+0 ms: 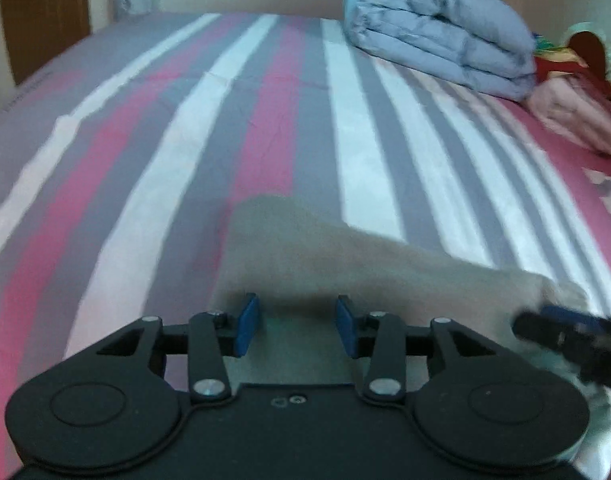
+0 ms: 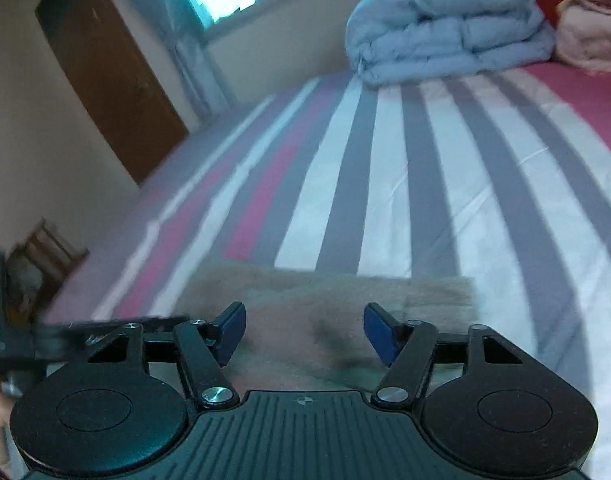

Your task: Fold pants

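Tan pants (image 1: 325,248) lie flat on the striped bedsheet (image 1: 165,128), folded into a short band. My left gripper (image 1: 297,320) hovers over their near edge, its blue pads apart with only cloth seen below the gap. In the right wrist view the pants (image 2: 325,292) stretch across in front of my right gripper (image 2: 305,330), which stands open wide above them with nothing pinched. The right gripper's blurred tip (image 1: 565,336) shows by the right end of the pants. The left gripper's body (image 2: 9,340) shows at the left edge.
A folded blue-grey duvet (image 1: 437,32) sits at the far side of the bed, with a pink folded blanket (image 1: 573,108) to its right. A brown door (image 2: 105,68) and a wooden chair (image 2: 45,252) stand beyond the bed's left edge.
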Demonstrator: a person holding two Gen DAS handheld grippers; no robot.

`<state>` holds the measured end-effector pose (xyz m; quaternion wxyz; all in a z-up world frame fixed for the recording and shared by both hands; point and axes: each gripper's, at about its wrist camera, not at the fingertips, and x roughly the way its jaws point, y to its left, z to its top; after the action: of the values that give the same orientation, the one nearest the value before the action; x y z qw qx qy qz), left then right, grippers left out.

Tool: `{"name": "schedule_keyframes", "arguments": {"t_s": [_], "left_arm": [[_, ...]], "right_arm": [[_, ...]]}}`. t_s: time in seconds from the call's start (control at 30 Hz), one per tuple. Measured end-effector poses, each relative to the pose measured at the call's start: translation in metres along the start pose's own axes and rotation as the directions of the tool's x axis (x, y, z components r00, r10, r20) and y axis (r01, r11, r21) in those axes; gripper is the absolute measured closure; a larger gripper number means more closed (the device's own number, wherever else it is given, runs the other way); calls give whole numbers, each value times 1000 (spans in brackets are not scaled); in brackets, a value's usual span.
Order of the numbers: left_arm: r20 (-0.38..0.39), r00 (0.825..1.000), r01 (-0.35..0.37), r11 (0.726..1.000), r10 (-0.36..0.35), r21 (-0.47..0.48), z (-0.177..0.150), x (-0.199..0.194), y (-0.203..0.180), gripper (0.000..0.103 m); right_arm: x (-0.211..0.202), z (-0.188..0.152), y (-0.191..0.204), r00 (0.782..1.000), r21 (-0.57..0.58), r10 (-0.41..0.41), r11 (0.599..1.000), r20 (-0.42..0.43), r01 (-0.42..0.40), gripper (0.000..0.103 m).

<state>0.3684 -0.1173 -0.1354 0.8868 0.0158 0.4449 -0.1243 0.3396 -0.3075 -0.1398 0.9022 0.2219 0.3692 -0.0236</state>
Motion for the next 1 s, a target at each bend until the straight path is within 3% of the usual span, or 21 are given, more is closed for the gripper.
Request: {"name": "schedule_keyframes", "arguments": {"t_s": [0.03,0.1,0.13,0.2,0.3,0.4,0.5,0.6,0.73,0.8,0.87,0.9,1.0], "left_arm": [[-8,1000,-25,1000,25,-16,-1,7,5,69],[-30,998,-55,997,53,-61,0,18,18,68],[-39,998,-44,996,41,-83,0,19,22,68],[-6,1000,-24,996,24,-81,-4,0,25,69],[12,1000,-1,1000,2,-27,-24,-31,25,71],[-13,1000,5,1000,-5,-10,-54,-52,24,71],[-35,999,-23,999,24,27,-91,-59,20,69],[-26,999,-45,998,44,-38,-108,-64,24,51],[-26,999,-45,997,43,-66,-112,-83,24,52],[-8,999,-49,998,48,-36,-117,-96,20,49],[-2,998,-66,998,66,-18,-122,-103,17,39],[2,997,-73,997,73,-20,-124,-105,16,38],[-22,996,-82,997,82,-16,-126,-105,12,39]], "right_arm": [[14,-1,-2,998,-22,-62,998,-17,61,51],[32,-10,-20,989,-11,-139,990,-49,138,75],[35,-11,-27,985,13,-167,986,-45,168,92],[29,-7,-33,989,45,-144,988,-45,145,91],[-3,-7,-7,993,-88,-111,990,35,114,91],[-23,-34,0,999,-83,-53,995,10,54,91],[-31,-69,1,996,-110,-85,990,-12,83,91],[-25,-93,-12,995,-39,-84,996,-45,82,91],[-33,-82,-10,993,28,-86,996,-78,89,91],[-58,-75,5,998,26,-57,998,-12,57,78],[-72,-78,14,995,-21,-86,996,47,87,2],[-73,-83,14,991,-29,-120,992,65,122,1],[-56,-94,2,983,-19,-182,983,-21,182,1]]}}
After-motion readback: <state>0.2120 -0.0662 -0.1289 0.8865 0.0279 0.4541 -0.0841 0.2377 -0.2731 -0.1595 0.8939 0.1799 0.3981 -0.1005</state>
